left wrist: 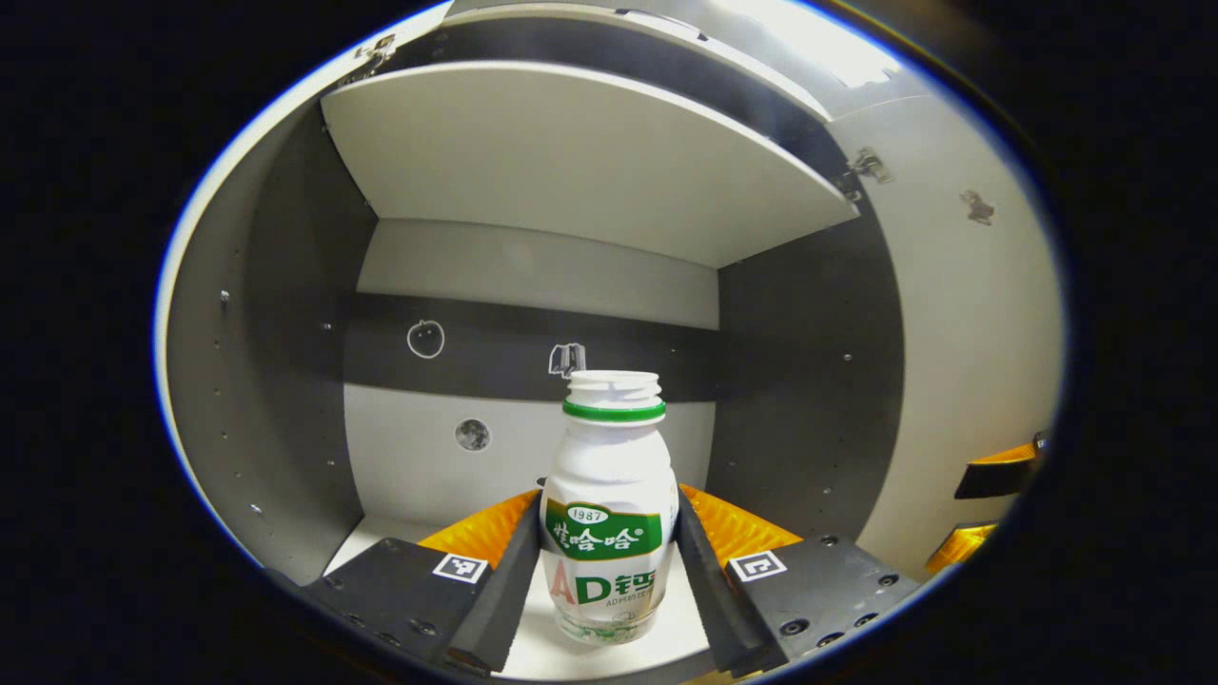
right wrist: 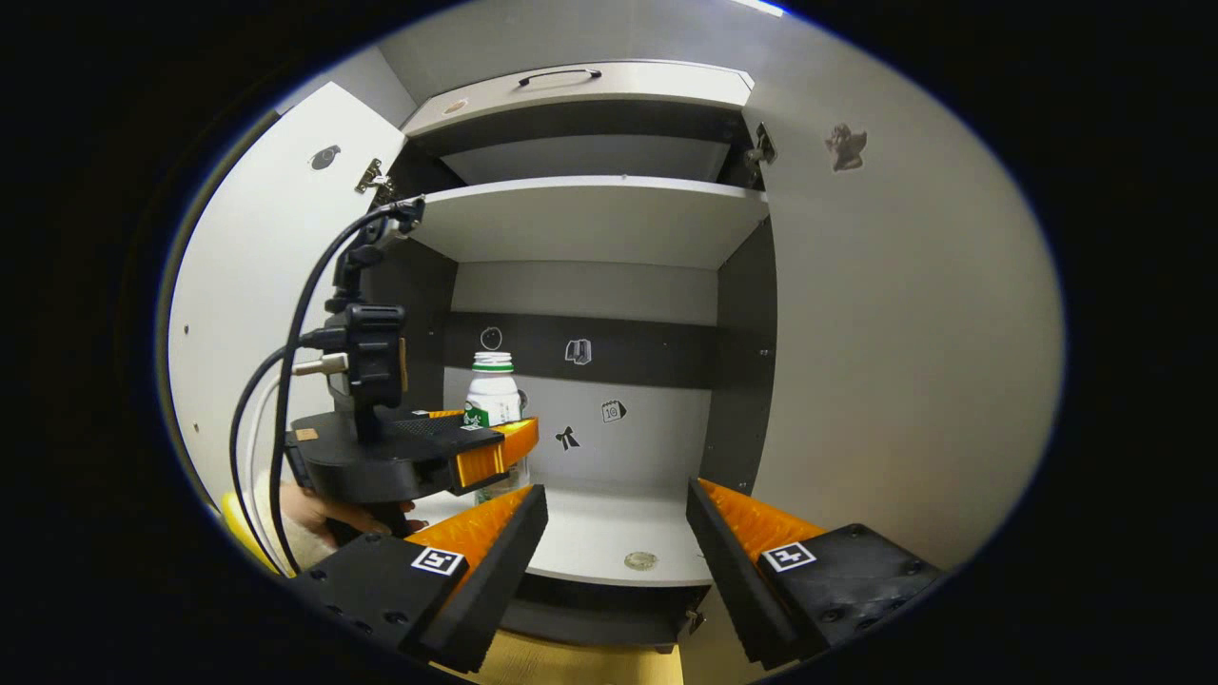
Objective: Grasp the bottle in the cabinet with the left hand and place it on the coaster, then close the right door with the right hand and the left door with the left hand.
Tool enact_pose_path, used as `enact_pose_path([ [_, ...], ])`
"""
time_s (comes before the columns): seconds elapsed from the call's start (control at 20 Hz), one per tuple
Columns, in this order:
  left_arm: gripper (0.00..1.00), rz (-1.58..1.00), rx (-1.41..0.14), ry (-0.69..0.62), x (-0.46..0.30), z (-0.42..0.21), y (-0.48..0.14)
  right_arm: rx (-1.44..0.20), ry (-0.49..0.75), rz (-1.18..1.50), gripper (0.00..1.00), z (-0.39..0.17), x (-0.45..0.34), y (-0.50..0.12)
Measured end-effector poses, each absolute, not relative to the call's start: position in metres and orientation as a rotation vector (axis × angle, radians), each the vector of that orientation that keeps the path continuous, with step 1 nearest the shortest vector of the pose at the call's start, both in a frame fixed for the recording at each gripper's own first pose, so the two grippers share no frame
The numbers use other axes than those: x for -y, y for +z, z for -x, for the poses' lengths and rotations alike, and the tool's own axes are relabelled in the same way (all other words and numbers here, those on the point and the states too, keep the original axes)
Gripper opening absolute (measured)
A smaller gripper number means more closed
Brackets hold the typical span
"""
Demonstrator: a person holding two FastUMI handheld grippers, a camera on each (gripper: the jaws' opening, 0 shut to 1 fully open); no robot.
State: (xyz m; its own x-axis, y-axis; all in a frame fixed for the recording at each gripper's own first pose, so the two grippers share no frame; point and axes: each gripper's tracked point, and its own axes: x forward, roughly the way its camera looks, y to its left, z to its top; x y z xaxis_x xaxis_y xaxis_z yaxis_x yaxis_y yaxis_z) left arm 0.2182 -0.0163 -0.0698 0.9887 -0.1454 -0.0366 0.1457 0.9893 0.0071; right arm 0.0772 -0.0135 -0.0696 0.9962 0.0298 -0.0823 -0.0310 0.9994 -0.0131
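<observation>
A white bottle (left wrist: 609,533) with a green neck ring and green label stands upright on the cabinet's lower shelf (left wrist: 381,538). My left gripper (left wrist: 609,499) has a finger pressed against each side of its body, shut on it. The right gripper view shows the same bottle (right wrist: 492,395) from farther back, held by the left gripper (right wrist: 495,433) with a hand (right wrist: 324,518) behind it. My right gripper (right wrist: 614,533) hovers open and holds nothing in front of the cabinet, and its fingers (left wrist: 990,476) also appear at the right edge of the left gripper view. A small round disc (right wrist: 640,560) lies near the shelf's front edge.
Both cabinet doors stand open: the left door (right wrist: 257,285) and the right door (right wrist: 904,333). An upper shelf (right wrist: 590,219) spans the cabinet above the bottle. Small stickers (right wrist: 578,351) dot the back wall. Cables (right wrist: 285,381) trail from the left gripper.
</observation>
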Motion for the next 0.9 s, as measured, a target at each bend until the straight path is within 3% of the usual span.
enact_pose_path([
  [0.6, 0.77, -0.025, -0.023, -0.269, 0.045, -0.061, -0.047, -0.044, -0.126, 0.025, 0.98, 0.032, 0.015, -0.038],
  [0.9, 0.77, -0.020, -0.041, -0.251, 0.055, -0.009, -0.064, -0.022, -0.098, 0.030, 0.97, 0.049, 0.025, -0.032],
])
